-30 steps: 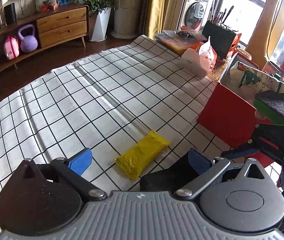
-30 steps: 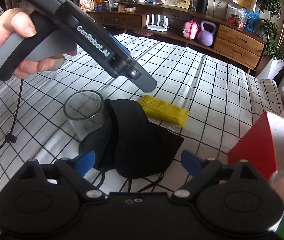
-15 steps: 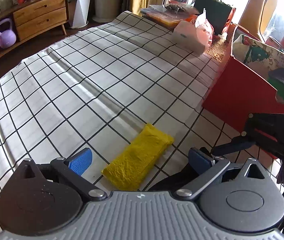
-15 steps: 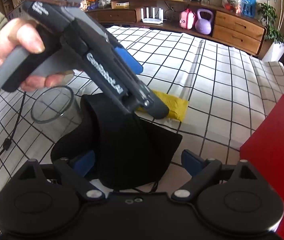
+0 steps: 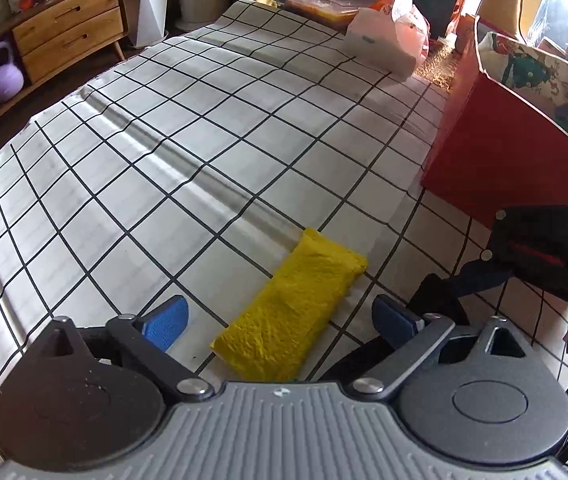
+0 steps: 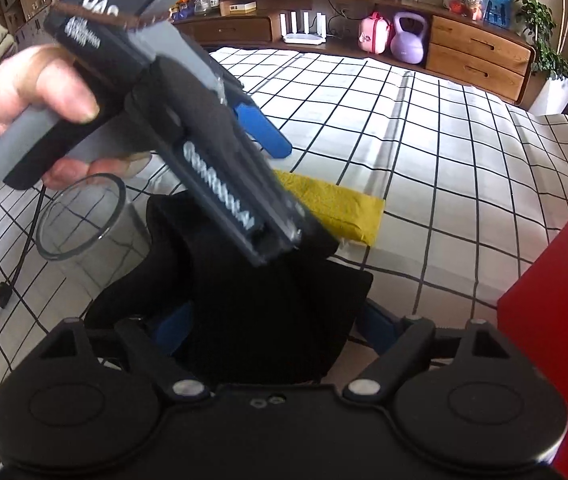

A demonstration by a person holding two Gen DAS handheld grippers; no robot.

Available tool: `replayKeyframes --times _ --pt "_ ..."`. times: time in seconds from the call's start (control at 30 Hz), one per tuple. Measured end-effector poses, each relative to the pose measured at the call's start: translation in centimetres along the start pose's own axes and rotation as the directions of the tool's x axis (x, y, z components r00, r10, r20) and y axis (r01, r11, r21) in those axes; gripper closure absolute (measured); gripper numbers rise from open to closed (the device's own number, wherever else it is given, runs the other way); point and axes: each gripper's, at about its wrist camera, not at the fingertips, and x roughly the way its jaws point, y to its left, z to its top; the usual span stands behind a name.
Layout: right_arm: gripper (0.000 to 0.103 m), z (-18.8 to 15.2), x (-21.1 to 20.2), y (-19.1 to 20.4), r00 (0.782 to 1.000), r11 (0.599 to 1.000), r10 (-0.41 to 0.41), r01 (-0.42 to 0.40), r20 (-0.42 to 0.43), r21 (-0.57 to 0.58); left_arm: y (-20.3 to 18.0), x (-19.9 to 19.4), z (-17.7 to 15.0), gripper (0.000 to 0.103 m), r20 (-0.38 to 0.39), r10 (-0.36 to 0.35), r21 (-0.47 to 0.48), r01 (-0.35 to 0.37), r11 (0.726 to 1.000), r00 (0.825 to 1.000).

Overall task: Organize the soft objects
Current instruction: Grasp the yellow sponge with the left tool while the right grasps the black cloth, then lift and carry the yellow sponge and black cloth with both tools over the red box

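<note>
A yellow cloth pad (image 5: 292, 312) lies on the checked tablecloth (image 5: 204, 128). My left gripper (image 5: 280, 322) straddles its near end. The jaws are closing, and both blue pads (image 5: 166, 322) still stand clear of the cloth. A black fabric piece (image 6: 244, 292) lies crumpled beside the yellow pad (image 6: 336, 208). My right gripper (image 6: 274, 330) is low over it with the fabric between its jaws, which are closing. Its pads are partly hidden by the fabric and I see no firm pinch. In the right wrist view a hand (image 6: 40, 92) holds the left gripper slanted down over the yellow pad.
A red box (image 5: 484, 152) holding printed fabric and a sponge stands at the right. An empty clear glass cup (image 6: 80, 216) stands just left of the black fabric, and a thin cable (image 6: 4, 292) trails nearby. Bags and trays (image 5: 384, 44) crowd the table's far end.
The left gripper has dropped and moved in until the yellow pad sits between its jaws. The right gripper has sunk closer onto the black fabric. Both pairs of jaws have narrowed slightly.
</note>
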Motion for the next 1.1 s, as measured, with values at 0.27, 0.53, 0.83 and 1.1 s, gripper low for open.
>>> replayKeyframes --times 0.27,0.53,0.83,1.1 --pt "0.047 0.1 -0.4 -0.7 0.999 0.998 -0.036 0.034 0.032 0.052 -1.1 0.3 -0.3 0.045 0.018 0.064 0.079 -0.065 0.995 0.998" --pt "0.083 0.0 -1.0 -0.6 0.995 0.994 -0.086 0.083 0.043 0.072 -1.3 -0.3 -0.7 0.058 0.046 0.078 0.084 -0.082 0.993 0.996" --pt "0.092 -1.0 -4.0 -0.3 0.987 0.983 -0.124 0.109 0.104 0.146 0.2 -1.6 -1.6 0.059 0.079 0.162 -0.004 -0.162 0.987 0.984" --pt "0.093 -1.9 -9.1 0.0 0.969 0.970 -0.179 0.146 0.170 0.192 1.5 -5.6 -2.6 0.060 0.115 0.216 -0.134 -0.200 0.971 0.970"
